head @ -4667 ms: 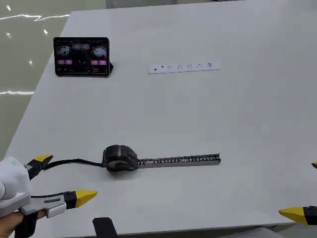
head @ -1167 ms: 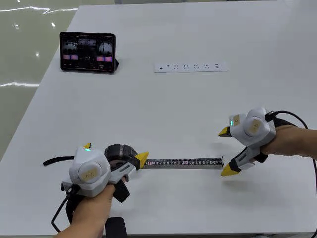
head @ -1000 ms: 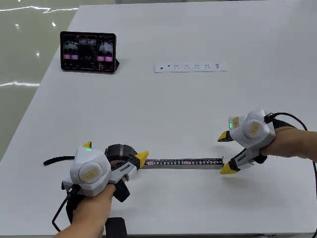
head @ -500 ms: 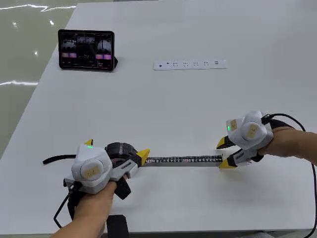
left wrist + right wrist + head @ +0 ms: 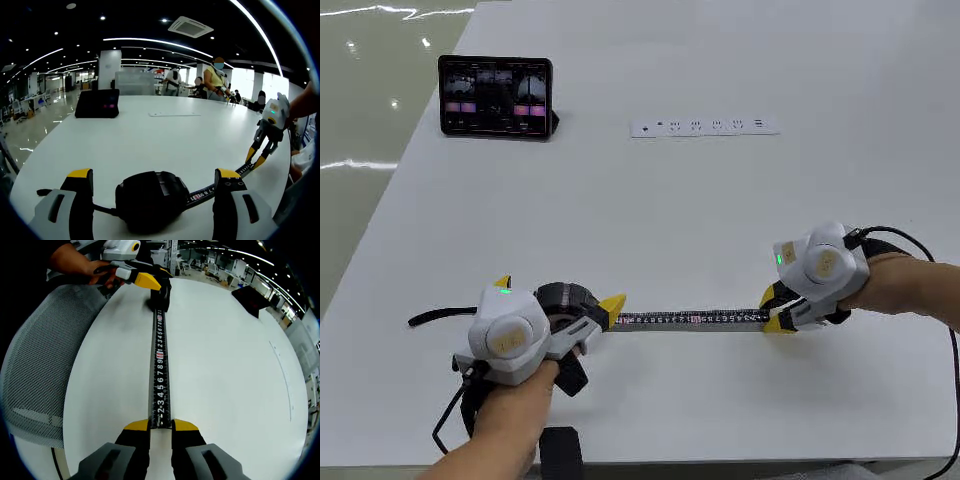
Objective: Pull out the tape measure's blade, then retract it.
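A black tape measure case (image 5: pixel 567 299) lies near the table's front edge, its blade (image 5: pixel 690 319) pulled out flat to the right. My left gripper (image 5: pixel 558 295) is open and straddles the case (image 5: pixel 152 199), with a small gap to each yellow-tipped jaw. My right gripper (image 5: pixel 770 311) is shut on the blade's end hook. In the right gripper view the jaws press on both edges of the blade (image 5: pixel 160 365) at its tip, where my right gripper (image 5: pixel 160 426) holds it. The blade runs straight away to the case (image 5: pixel 160 302).
A tablet (image 5: pixel 495 95) stands at the back left and a white power strip (image 5: pixel 705 127) lies at the back middle. The case's black strap (image 5: pixel 438 318) trails left. A grey mesh chair (image 5: pixel 40 365) sits beyond the table's near edge. People stand far behind the table.
My right gripper has come down to the blade's end and its jaws have shut on it. My left gripper stays around the case. The blade's length looks unchanged.
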Action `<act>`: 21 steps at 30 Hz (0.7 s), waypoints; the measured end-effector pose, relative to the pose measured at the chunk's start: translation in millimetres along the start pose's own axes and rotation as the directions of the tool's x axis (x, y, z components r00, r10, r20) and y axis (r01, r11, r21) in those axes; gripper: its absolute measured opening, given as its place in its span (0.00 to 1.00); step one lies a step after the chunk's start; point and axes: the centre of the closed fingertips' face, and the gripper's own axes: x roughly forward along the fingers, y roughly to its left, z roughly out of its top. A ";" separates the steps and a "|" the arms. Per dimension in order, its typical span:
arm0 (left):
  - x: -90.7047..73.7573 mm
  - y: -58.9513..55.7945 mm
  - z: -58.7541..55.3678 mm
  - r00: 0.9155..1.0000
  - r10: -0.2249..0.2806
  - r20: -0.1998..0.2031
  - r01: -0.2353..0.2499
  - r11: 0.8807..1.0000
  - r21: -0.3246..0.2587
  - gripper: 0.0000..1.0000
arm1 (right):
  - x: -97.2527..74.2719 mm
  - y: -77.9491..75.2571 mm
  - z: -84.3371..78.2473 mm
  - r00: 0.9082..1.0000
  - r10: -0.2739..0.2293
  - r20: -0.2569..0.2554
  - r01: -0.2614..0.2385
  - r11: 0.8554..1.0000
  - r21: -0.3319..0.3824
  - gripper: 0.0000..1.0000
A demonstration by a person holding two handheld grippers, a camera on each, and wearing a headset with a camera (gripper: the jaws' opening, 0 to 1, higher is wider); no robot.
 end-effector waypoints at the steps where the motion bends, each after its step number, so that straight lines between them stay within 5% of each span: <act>1: -0.1 0.0 -0.1 1.000 0.001 0.000 -0.001 1.000 0.001 0.99 | -0.3 0.3 -0.2 1.000 -0.001 0.001 0.001 1.000 0.001 0.12; 7: -0.6 0.4 -2.6 1.000 0.007 -0.006 -0.007 1.000 0.003 0.98 | -0.3 0.4 0.1 1.000 0.004 0.014 -0.004 0.999 0.041 0.11; 11: 0.1 2.0 -9.1 1.000 0.015 -0.019 -0.015 1.000 0.011 0.93 | 0.9 2.0 1.3 1.000 0.000 -0.023 0.000 1.000 -0.004 0.11; 21: 2.3 5.3 -23.1 0.997 0.039 -0.063 -0.038 0.999 0.022 0.77 | 2.7 0.5 1.0 0.997 0.025 -0.069 -0.023 0.999 0.023 0.10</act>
